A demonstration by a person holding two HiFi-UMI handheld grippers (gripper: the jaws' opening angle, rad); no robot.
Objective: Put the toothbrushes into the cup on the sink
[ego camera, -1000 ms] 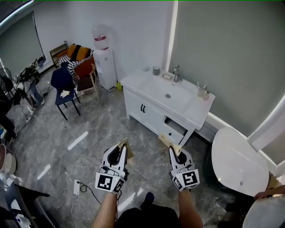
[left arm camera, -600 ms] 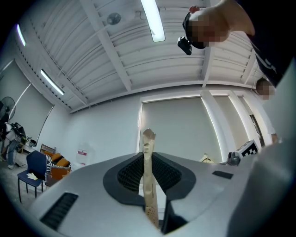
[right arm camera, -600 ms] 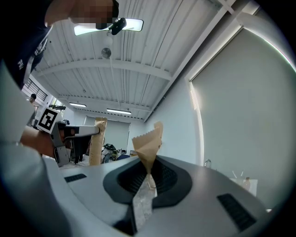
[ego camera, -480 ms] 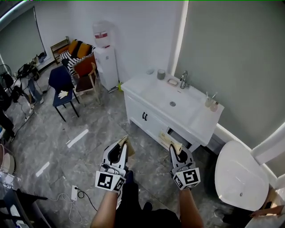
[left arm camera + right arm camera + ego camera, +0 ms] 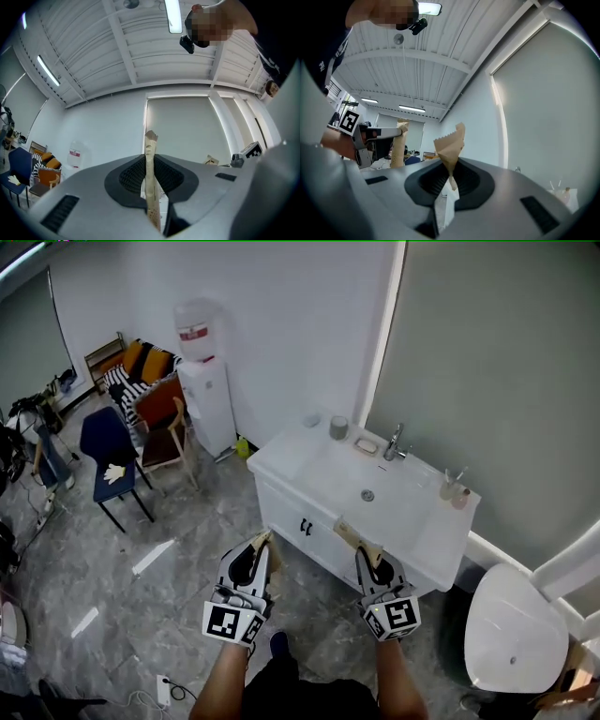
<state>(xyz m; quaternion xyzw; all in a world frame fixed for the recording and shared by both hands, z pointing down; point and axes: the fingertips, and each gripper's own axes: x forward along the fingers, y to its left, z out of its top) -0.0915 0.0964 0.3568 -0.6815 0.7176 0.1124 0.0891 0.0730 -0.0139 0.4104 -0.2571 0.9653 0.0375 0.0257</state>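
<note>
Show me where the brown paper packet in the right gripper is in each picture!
Head view: brown paper packet, lower middle, in front of the sink cabinet.
Left gripper view: small, right of centre.
Right gripper view: centre, pinched between the jaws.
Shared landmark: grey wall panel.

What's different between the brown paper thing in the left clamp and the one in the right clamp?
Seen from its own gripper, the left paper packet looks straight and slim, while the right paper packet is creased and flares wide at its zigzag top. The left paper packet stands upright; the right paper packet leans. Both are tan paper, each pinched in shut jaws.
</note>
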